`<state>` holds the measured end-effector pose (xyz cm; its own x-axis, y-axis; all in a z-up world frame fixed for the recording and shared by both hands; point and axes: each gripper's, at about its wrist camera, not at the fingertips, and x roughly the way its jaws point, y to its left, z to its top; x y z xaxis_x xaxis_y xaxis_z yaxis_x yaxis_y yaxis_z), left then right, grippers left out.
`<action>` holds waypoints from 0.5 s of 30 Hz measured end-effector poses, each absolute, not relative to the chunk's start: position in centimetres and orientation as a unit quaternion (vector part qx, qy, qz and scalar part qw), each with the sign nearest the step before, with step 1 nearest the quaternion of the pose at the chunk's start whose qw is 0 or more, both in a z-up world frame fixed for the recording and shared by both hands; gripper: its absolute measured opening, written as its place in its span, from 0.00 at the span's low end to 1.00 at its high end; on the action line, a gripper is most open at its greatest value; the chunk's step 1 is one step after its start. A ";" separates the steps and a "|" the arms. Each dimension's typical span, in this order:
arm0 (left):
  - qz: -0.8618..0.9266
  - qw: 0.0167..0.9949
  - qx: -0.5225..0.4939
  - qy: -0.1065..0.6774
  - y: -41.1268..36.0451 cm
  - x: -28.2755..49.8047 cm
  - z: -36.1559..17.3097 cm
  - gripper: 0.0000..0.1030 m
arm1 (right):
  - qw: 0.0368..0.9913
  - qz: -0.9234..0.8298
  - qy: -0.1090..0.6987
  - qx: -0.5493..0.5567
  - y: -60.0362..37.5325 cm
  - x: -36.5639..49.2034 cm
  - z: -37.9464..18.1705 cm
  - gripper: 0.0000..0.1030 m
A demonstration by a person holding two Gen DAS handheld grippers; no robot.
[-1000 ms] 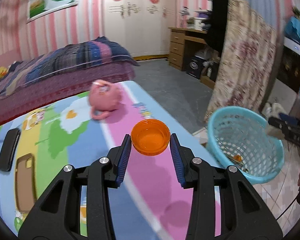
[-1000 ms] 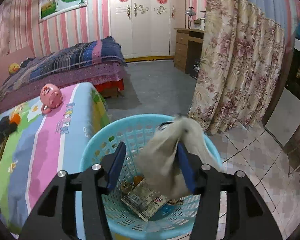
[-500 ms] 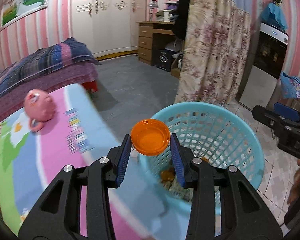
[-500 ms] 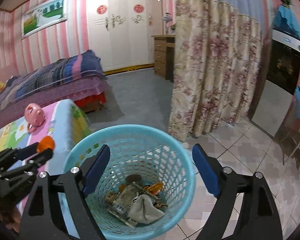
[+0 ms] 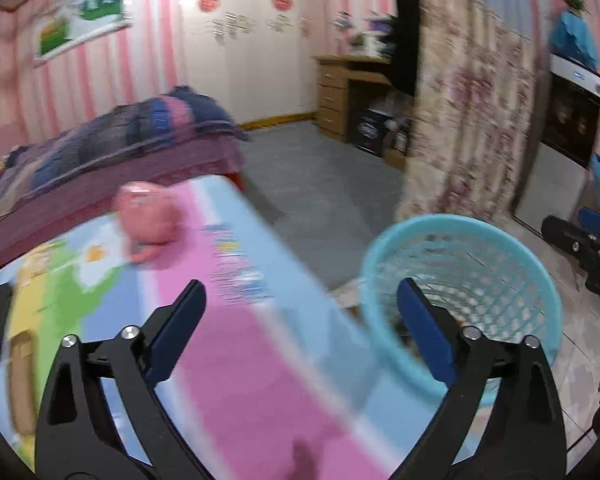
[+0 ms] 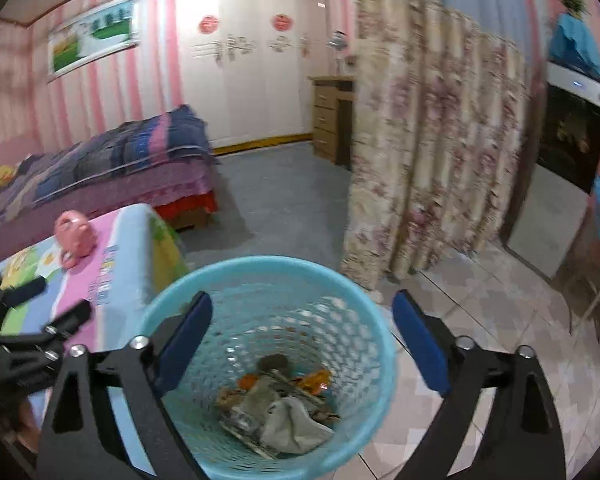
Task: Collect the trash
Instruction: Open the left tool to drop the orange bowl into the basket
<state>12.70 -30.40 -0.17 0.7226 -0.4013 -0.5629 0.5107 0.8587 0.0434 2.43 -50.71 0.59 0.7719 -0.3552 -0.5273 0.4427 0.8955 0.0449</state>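
Both claws, left gripper (image 5: 300,320) and right gripper (image 6: 300,332), have just opened wide and hold nothing, since I'm dropping trash (image 6: 278,412) into the blue basket (image 6: 364,316) beside the table (image 5: 236,360).

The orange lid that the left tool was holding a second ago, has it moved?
Yes. It has left the left tool, whose jaws have just opened with nothing between them. Orange pieces lie in the blue basket; which is the lid, I cannot tell.
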 end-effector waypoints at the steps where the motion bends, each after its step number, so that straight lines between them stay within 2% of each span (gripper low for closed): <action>1: -0.236 0.929 0.090 0.272 -28.6 12.3 0.5 0.94 | 0.941 -0.200 0.259 0.084 -50.0 2.6 0.8 0.89; 8: -0.159 0.957 0.049 0.237 -16.8 8.2 3.7 0.95 | 0.963 -0.115 0.236 0.065 -43.0 3.2 2.6 0.96; 15: -0.093 0.968 0.042 0.231 -8.9 4.1 3.2 0.95 | 0.967 -0.076 0.236 0.056 -35.2 2.0 1.9 0.96</action>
